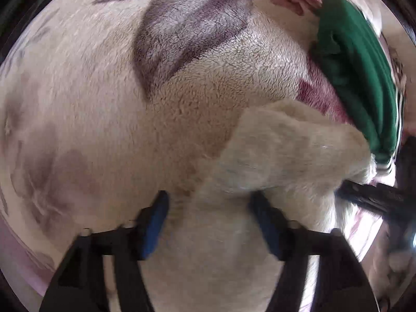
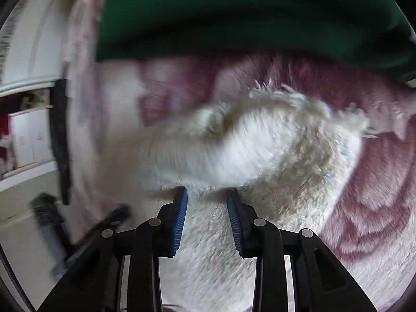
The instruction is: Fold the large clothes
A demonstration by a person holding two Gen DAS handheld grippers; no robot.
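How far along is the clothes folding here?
Done, it seems: a green garment lies in stacked layers at the edge of the flowered blanket. In hand: the fluffy white garment, bunched up; the right gripper has its jaws apparently pinching the fabric, while the left gripper holds its jaws open over it. Left: smoothing and folding that white piece; no clean fold shows yet.

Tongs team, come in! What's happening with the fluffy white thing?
Left tongs open over fluffy white garment. Right tongs around it, grip unclear. Green garment alongside.
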